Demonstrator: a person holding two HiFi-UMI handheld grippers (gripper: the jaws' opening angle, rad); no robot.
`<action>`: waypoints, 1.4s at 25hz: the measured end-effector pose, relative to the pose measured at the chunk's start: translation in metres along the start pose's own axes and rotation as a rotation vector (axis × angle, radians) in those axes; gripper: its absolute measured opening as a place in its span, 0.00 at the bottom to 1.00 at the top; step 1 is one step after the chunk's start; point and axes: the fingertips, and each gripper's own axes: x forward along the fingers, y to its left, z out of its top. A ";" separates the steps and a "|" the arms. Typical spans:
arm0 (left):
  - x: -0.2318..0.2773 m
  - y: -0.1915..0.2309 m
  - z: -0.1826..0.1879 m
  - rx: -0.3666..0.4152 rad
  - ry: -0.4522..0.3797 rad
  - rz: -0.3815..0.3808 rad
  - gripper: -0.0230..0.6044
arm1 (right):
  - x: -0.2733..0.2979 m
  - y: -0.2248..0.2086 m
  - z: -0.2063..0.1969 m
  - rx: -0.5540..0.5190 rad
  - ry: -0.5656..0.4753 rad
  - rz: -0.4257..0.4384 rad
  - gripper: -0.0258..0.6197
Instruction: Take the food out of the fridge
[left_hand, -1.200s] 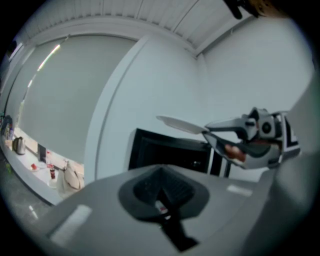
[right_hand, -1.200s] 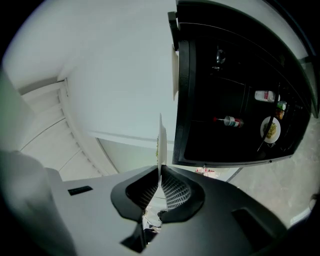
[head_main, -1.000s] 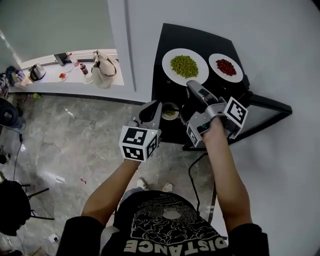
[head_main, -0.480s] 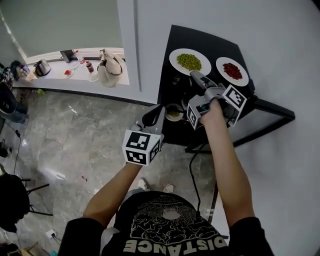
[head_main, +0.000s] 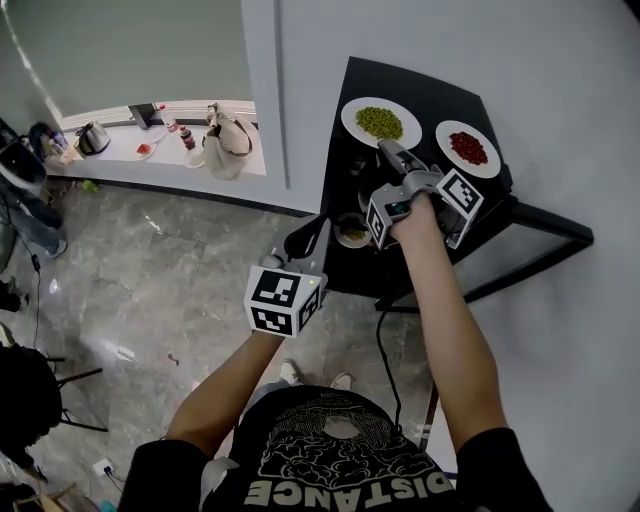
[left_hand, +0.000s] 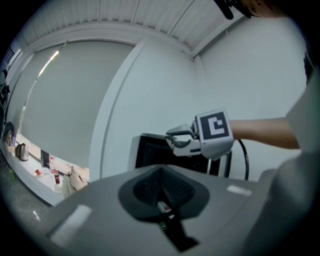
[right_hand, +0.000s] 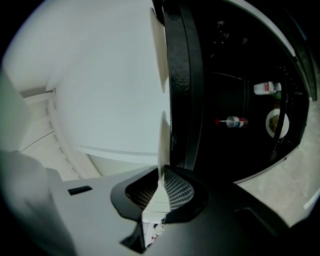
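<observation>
Against white wall (head_main: 520, 50), the right hand-held gripper (head_main: 386, 149) pinched the white plate of green peas (head_main: 349, 118) by the rim nearest it, likely to hold it level atop the black fridge (head_main: 410, 82); the left hand-held gripper (left_hand: 163, 190) hung shut, empty.

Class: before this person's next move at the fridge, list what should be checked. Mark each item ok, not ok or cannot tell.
1. Right gripper has a hold: its jaws are closed on the rim of the green plate. Ok.
2. Green plate fully down on the fridge top: it lies over the top, but contact is unclear. Cannot tell.
3. Green plate clear of the red plate: they lie apart. Ok.
4. Fridge door open for the next reach. Ok.
5. All food out: a dish with food sits inside. Not ok.
6. Left gripper free: shut, empty, short of the fridge. Ok.
</observation>
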 end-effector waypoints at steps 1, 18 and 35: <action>0.000 0.000 0.000 0.000 0.001 0.000 0.04 | 0.000 0.000 -0.001 0.001 0.001 0.006 0.06; 0.011 -0.018 -0.004 -0.048 0.004 -0.010 0.04 | -0.061 0.008 -0.010 -0.305 0.073 0.090 0.15; 0.021 -0.078 -0.029 -0.019 0.084 -0.097 0.04 | -0.156 -0.061 -0.044 -1.316 0.189 -0.320 0.05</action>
